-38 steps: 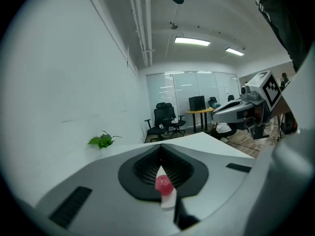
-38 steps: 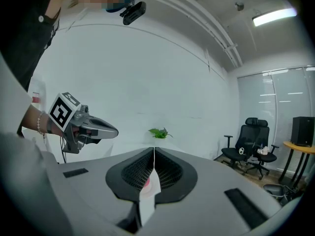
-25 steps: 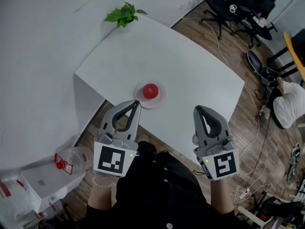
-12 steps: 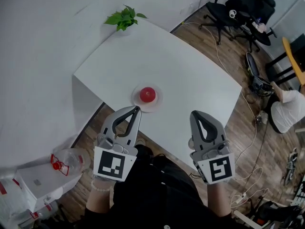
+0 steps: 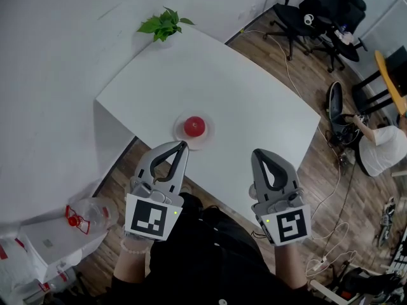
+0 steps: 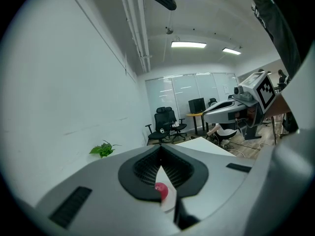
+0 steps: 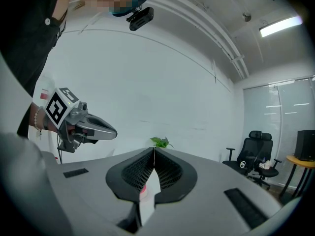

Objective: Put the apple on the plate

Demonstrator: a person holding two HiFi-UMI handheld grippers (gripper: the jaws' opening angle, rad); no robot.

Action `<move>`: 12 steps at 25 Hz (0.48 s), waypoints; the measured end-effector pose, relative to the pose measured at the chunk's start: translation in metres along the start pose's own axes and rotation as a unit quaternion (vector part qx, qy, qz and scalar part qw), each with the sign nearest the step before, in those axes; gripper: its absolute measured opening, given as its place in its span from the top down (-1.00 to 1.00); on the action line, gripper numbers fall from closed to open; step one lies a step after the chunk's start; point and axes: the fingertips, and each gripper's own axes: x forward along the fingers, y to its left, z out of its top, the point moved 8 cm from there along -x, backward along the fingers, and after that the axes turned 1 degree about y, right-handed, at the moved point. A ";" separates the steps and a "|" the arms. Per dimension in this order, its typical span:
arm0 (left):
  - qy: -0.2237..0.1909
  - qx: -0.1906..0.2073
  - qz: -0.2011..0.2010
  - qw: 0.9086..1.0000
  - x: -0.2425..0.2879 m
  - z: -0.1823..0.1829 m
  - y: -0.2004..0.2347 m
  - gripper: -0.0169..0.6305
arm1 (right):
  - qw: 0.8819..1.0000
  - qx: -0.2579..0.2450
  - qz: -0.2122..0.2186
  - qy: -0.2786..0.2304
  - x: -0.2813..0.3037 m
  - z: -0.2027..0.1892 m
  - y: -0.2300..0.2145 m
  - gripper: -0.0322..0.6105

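Reader: Apple (image 5: 194, 126), where is it?
Describer: Centre of frame, red and round, resting on a small plate (image 5: 180, 135) near the white tabletop's (image 5: 254, 100) lower edge.
Reader: And the fingers?
Describer: Left gripper (image 5: 184, 146) and right gripper (image 5: 261, 152) hover just below, fingers pressed together, empty. The apple looks firm, smooth and light; grasp across its widest middle.
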 end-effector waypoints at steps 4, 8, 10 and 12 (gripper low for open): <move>0.001 0.000 -0.001 1.000 0.001 -0.001 0.000 0.91 | 1.000 -0.003 -0.001 0.005 0.001 -0.002 0.000 0.77; 0.006 -0.002 -0.004 1.000 0.001 -0.004 0.001 0.91 | 1.000 -0.002 -0.001 0.003 0.003 -0.002 0.002 0.77; 0.008 -0.003 -0.005 1.000 0.001 -0.004 0.000 0.91 | 1.000 0.000 0.000 0.005 0.003 -0.002 0.001 0.77; 0.010 -0.005 -0.006 1.000 0.002 -0.003 0.000 0.91 | 1.000 0.000 0.002 0.006 0.003 -0.002 0.001 0.77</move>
